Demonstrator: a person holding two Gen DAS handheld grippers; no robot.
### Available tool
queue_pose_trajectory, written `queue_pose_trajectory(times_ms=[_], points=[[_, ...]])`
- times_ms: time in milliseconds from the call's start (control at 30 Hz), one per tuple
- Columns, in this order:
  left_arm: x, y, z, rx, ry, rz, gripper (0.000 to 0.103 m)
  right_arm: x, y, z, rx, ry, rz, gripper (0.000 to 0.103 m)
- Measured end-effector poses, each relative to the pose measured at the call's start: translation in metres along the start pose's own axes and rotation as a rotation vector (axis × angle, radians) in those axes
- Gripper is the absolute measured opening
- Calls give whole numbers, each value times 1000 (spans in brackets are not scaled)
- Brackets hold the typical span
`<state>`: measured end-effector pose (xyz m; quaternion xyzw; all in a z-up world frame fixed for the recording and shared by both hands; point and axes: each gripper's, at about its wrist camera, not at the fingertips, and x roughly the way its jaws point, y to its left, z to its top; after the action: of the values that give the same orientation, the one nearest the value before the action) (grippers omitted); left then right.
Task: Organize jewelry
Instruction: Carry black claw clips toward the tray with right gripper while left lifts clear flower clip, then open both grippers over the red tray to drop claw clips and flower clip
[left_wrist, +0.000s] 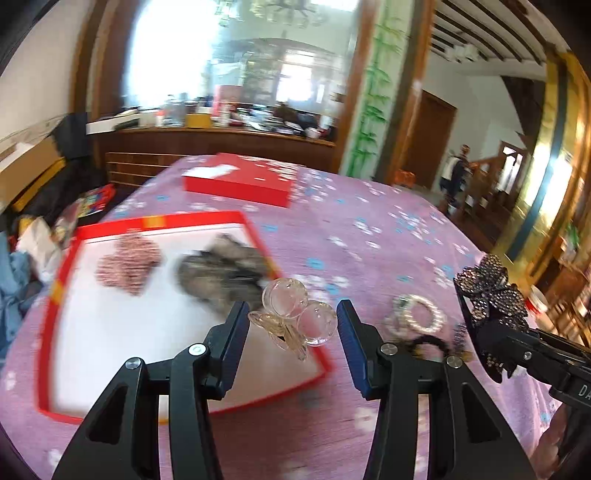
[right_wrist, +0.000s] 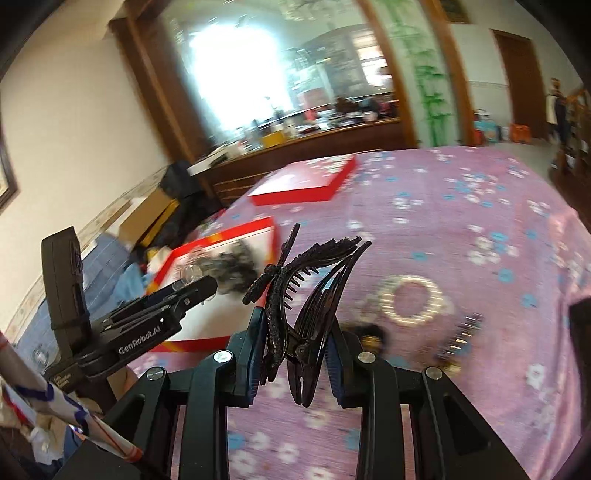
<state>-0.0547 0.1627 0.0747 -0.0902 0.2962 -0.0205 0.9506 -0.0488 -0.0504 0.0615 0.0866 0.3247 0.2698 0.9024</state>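
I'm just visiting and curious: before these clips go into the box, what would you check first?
1. Left gripper grips clear clip: ok.
2. Right gripper grips black clip: ok.
3. Box open, lid aside: ok.
4. Bare room in box: ok.
5. Grippers apart: ok.
6. All jewelry boxed: not ok, bracelet lies on cloth.
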Motion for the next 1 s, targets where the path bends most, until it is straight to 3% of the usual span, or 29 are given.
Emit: queue_pose_trajectory(times_ms=[300,500,767,1000], points=[[-9,110,0,-145,69,163,48,61,81,17,-145,125,144,33],[1,153,10,-176,139,183,48,112,127,30,-212,212,185,33],[37,181,21,-215,252,164,48,184,159,65,-232,257,121,33],[53,195,29,-227,299,177,48,248,147,98,-134,314,46,33]])
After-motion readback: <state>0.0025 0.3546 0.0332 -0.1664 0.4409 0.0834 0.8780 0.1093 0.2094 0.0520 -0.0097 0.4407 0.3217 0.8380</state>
